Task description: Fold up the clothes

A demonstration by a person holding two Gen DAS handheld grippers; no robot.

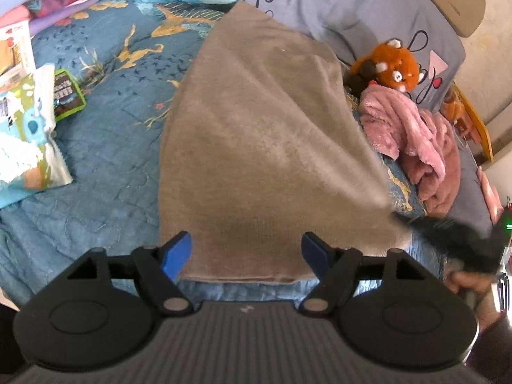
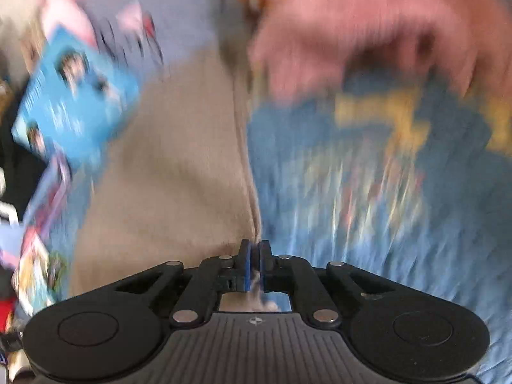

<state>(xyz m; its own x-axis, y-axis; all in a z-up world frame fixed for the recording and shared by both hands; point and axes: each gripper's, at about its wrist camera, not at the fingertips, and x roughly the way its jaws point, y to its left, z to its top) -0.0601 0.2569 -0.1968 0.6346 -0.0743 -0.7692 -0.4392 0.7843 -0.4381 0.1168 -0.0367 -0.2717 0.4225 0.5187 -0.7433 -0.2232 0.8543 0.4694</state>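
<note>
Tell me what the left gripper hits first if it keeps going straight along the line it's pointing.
Most likely the beige garment: the left gripper has its jaws open with that cloth spread directly ahead between and beyond them. The blue quilt lies underneath. Depth is hard to judge through the fisheye.

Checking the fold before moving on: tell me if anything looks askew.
The beige garment lies lopsided on the bed: its right edge is lifted where the right gripper pinches a corner. The left gripper is open.
</note>
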